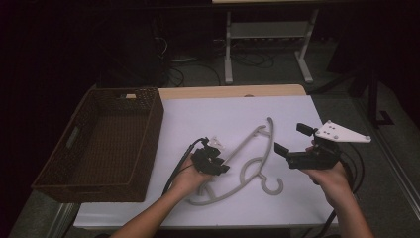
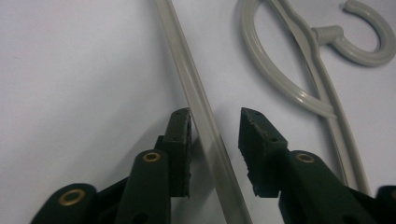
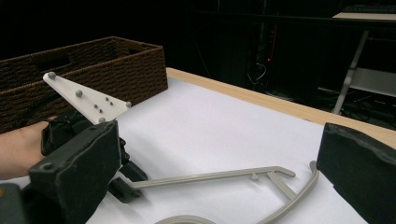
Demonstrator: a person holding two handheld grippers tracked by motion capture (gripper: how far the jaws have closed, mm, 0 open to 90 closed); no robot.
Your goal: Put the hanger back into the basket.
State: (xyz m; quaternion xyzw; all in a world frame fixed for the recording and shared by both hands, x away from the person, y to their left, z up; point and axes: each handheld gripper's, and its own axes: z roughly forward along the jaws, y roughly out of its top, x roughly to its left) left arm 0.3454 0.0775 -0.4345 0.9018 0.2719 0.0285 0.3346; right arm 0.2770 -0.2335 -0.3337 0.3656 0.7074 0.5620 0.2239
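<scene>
High view: one grey plastic hanger (image 1: 250,161) lies flat on the white-covered desk (image 1: 208,114), its hook toward the person, between the two hands. One brown wicker basket (image 1: 106,144) stands at the desk's left edge, well apart from the hanger. The left claw (image 1: 218,166) points down at the hanger's straight bar; the right claw (image 1: 292,139) is held above the desk, just right of the hanger, jaws spread wide.

Left gripper view: the left claw (image 2: 215,135) is open, its jaws straddling the hanger's bar (image 2: 205,126). The bar lies close against the left-hand jaw and apart from the other; neither jaw clamps it. The hook (image 2: 369,39) and inner loop appear at upper right.

Right gripper view: the right claw (image 3: 215,172) stands wide open with nothing between its jaws. Beyond it are the hanger (image 3: 261,179), the left claw's grey three-cornered plate (image 3: 86,98) and the basket (image 3: 84,70).

Surroundings: a wooden desk edge (image 3: 280,105) borders the white cover. The room behind is dark, with cables on the floor and a white-framed table (image 1: 267,39).
</scene>
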